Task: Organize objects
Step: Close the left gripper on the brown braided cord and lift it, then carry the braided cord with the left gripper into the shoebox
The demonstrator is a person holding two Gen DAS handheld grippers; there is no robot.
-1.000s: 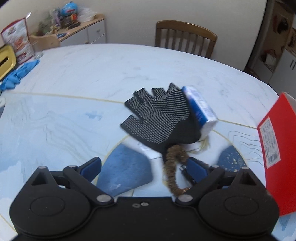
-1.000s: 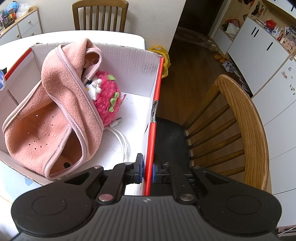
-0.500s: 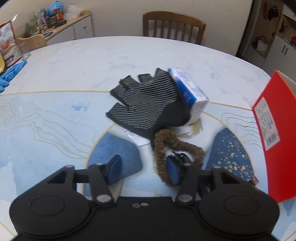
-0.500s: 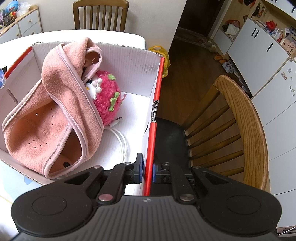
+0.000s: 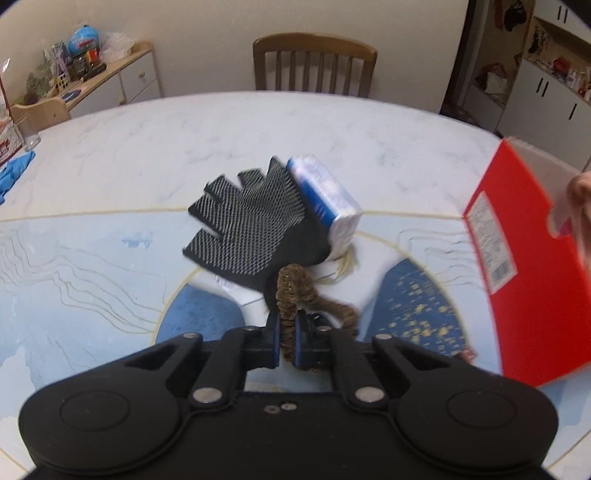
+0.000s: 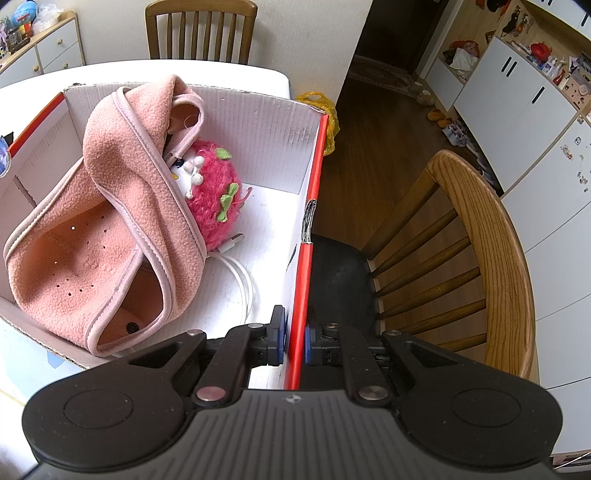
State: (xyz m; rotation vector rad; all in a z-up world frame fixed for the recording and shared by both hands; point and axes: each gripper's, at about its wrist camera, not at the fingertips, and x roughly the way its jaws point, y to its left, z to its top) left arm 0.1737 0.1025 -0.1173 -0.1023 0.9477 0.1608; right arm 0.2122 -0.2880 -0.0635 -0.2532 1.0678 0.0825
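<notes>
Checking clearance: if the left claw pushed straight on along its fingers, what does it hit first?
Likely the black glove, just beyond the brown scrunchie that the left claw is shut on; the tissue pack lies behind it. Depth is unclear.

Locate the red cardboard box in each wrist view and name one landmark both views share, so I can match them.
Left wrist view: the red cardboard box stands at the right edge, its red outer wall facing the camera.
Right wrist view: the red cardboard box fills the left half, white inside, its near wall clamped by the right hand-held gripper.
Shared landmark: the wooden chair behind the table.
</notes>
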